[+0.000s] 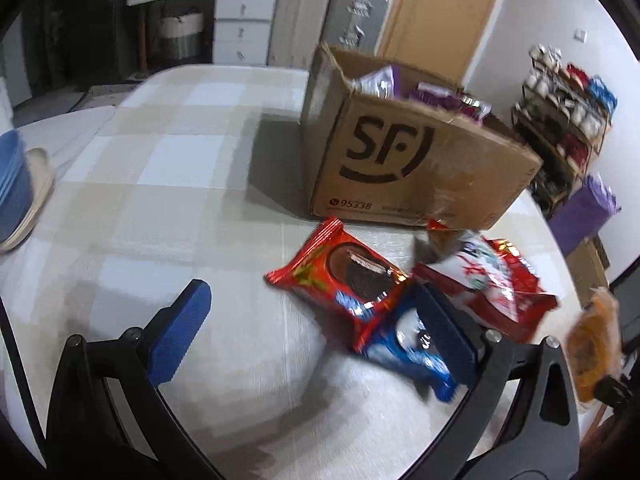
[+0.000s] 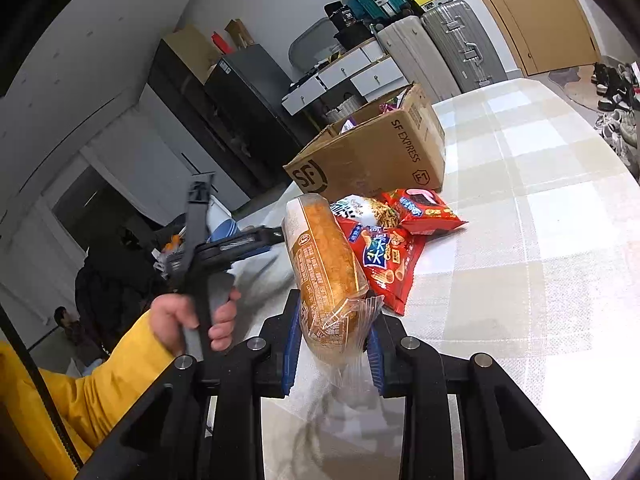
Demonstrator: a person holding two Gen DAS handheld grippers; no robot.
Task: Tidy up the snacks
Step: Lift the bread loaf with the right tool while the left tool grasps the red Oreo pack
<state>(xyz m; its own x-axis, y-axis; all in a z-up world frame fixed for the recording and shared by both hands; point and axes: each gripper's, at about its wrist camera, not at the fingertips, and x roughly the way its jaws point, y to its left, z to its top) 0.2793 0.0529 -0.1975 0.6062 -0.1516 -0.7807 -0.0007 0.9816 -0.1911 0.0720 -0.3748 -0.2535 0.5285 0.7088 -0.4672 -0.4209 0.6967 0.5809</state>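
cardboard box (image 1: 404,160) open on table, purple snack packets (image 1: 436,96) inside

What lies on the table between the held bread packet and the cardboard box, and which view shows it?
A cluster of snack bags lies between the bread packet and the cardboard box, shown in the right wrist view.

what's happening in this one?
A person is sorting snacks on a checked table. The right gripper is shut on a wrapped bread roll, held off the table. The left gripper is open over the pile; its right finger covers part of a blue packet that lies beside a red cookie packet. The cardboard box behind already holds some packets.
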